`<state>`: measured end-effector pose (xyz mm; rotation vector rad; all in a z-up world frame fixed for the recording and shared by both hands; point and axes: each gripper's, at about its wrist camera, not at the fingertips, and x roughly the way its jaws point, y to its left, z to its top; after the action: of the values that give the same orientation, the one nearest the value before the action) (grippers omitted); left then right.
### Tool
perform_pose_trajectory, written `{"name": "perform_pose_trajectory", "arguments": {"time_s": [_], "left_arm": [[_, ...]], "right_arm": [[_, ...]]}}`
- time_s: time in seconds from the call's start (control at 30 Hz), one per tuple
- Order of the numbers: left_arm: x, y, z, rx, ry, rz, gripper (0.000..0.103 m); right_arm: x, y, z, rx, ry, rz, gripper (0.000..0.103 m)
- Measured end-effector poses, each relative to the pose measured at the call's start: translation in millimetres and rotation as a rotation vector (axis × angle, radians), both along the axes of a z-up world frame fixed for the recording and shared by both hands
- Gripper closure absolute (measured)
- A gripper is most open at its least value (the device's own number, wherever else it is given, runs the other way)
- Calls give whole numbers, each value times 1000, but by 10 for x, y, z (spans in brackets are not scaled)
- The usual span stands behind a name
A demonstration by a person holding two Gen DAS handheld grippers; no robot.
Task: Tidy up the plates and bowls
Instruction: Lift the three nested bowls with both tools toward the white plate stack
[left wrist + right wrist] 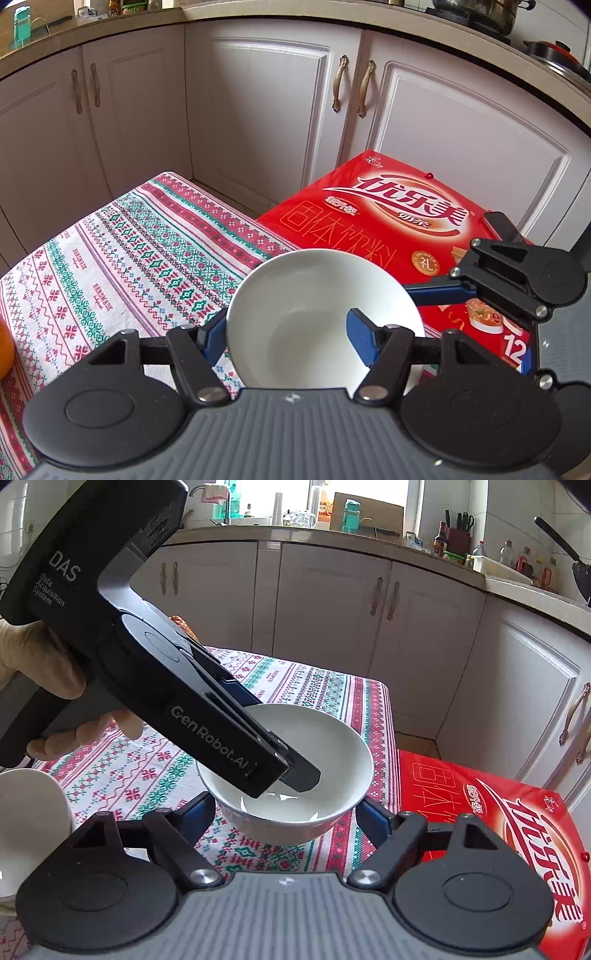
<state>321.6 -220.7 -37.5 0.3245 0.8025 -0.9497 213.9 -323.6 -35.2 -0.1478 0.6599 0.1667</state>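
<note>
Judging from both views, the tidying is at an early stage. One glossy white ceramic bowl (314,295) is in hand, just beside the red printed cardboard box (388,221), on the side where the counter (129,258) with its red, green and white patterned cloth lies. A second white vessel (29,819), probably another bowl, stands on the counter much farther from the box and is untouched. No plates are in view, so nothing looks stacked or sorted yet, and most of the work appears to lie ahead.

Both tools are on the same bowl. The left gripper (286,321) slants down and is closed on the bowl's wall. One blue finger (360,336) sits inside the bowl and the other is outside the rim on the side away from the box. The person's gloved left hand (44,664) is wrapped around that tool's black handle, farther from the box than the bowl is.

The right gripper (286,806) points down less steeply and comes in low. Its two fingers bracket the bowl's outer body, one toward the box and one away from it. They seem to press on the sides, though the contact is hard to confirm. The bowl appears to sit slightly clear of the cloth, shared between the two hands.
</note>
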Motion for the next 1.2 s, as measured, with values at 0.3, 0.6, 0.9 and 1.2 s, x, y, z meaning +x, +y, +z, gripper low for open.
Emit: {"name": "perform_pose_trajectory", "arguments": {"time_s": [0.3, 0.6, 0.9, 1.2], "left_arm": [[-345, 127, 188, -18, -30, 16, 37], [-770, 313, 407, -24, -75, 35, 37], [-1086, 618, 544, -28, -102, 75, 37], [-1220, 1010, 573, -31, -105, 138, 37]], "right_arm": [[-319, 76, 147, 17, -16, 20, 17], [-691, 197, 334, 25, -38, 62, 17], [-930, 436, 482, 35, -53, 122, 17], [-1033, 751, 549, 41, -51, 194, 17]]}}
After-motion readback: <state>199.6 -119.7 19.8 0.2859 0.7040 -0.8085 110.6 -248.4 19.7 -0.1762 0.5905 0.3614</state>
